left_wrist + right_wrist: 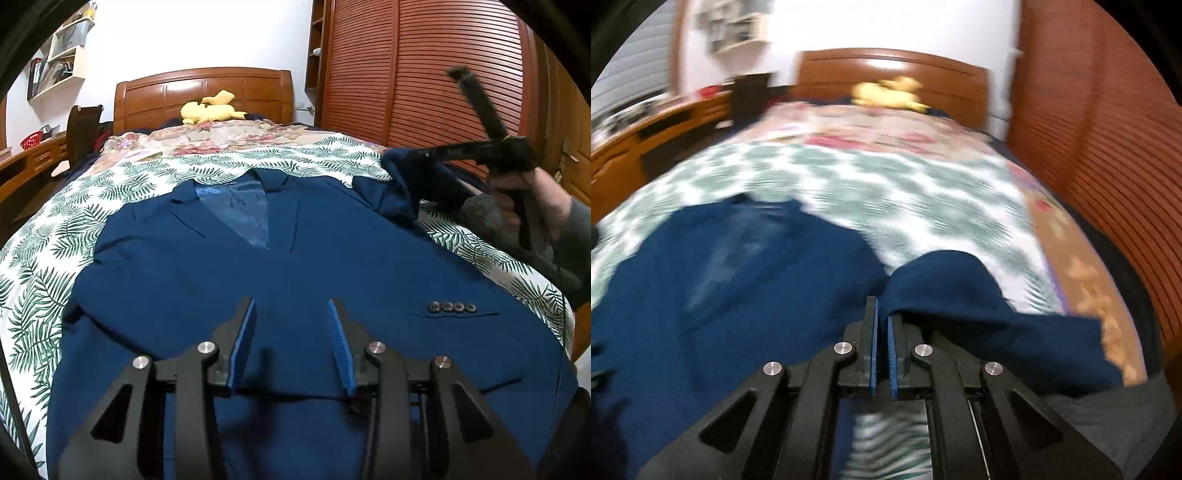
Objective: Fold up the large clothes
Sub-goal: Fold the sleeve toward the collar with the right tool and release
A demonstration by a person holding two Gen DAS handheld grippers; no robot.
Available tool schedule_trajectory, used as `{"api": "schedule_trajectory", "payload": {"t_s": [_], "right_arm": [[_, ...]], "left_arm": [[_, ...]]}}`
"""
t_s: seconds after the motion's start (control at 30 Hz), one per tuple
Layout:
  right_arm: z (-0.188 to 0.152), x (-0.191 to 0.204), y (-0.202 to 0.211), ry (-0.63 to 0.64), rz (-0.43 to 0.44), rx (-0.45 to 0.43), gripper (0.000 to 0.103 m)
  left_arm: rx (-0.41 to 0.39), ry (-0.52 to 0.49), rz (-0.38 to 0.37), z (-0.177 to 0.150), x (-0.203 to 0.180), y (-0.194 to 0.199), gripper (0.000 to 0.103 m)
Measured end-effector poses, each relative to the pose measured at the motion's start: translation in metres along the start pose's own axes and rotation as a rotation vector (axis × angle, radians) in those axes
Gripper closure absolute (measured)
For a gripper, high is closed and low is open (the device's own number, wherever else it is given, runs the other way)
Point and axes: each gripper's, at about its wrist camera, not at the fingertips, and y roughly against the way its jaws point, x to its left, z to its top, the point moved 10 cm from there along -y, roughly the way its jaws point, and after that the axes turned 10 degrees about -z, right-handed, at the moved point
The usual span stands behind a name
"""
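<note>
A navy blue suit jacket (229,280) lies face up on the bed, collar toward the headboard, one sleeve with buttons (452,307) folded across its front. My left gripper (291,314) is open and empty just above the jacket's lower front. My right gripper (882,314) is shut on the jacket's right shoulder fabric (945,280) and holds it lifted off the bed; it also shows in the left wrist view (399,155) at the right. The right wrist view is motion-blurred.
The bed has a leaf-print cover (44,258) and a floral quilt (221,136) beyond it. A yellow plush toy (210,109) sits by the wooden headboard (203,88). A slatted wooden wardrobe (424,74) stands to the right, a desk (33,155) to the left.
</note>
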Motion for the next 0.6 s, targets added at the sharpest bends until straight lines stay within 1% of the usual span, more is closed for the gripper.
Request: {"api": "schedule_trajectory", "payload": {"t_s": [0.07, 0.13, 0.2, 0.3, 0.37, 0.4, 0.43, 0.5, 0.6], "right_arm": [[0.001, 0.039, 0.018, 0.066, 0.08, -0.006, 0.101], [-0.006, 0.069, 0.032, 0.132, 0.123, 0.0, 0.101], [-0.018, 0.09, 0.037, 0.17, 0.147, 0.032, 0.101], [-0.036, 0.1, 0.031, 0.171, 0.132, 0.101, 0.099], [-0.041, 0.099, 0.033, 0.166, 0.128, 0.111, 0.088], [-0.042, 0.095, 0.035, 0.16, 0.126, 0.106, 0.078], [-0.042, 0.09, 0.038, 0.151, 0.121, 0.099, 0.061], [-0.039, 0.078, 0.047, 0.121, 0.102, 0.076, 0.046], [-0.034, 0.058, 0.055, 0.071, 0.081, 0.052, 0.046]], "left_arm": [[0.0, 0.0, 0.0, 0.0, 0.0, 0.0, 0.065], [-0.001, -0.001, 0.0, 0.001, 0.0, 0.0, 0.065], [-0.001, -0.001, 0.001, 0.001, 0.0, 0.0, 0.065], [-0.002, -0.001, 0.0, 0.001, 0.0, 0.001, 0.065], [-0.003, 0.0, -0.001, 0.001, -0.001, 0.001, 0.065], [-0.004, 0.0, -0.002, 0.001, -0.001, 0.002, 0.065], [-0.004, -0.001, -0.001, 0.002, -0.001, 0.002, 0.065], [-0.004, -0.002, -0.001, 0.002, -0.001, 0.002, 0.065], [-0.005, -0.002, -0.001, 0.002, -0.001, 0.002, 0.065]]}}
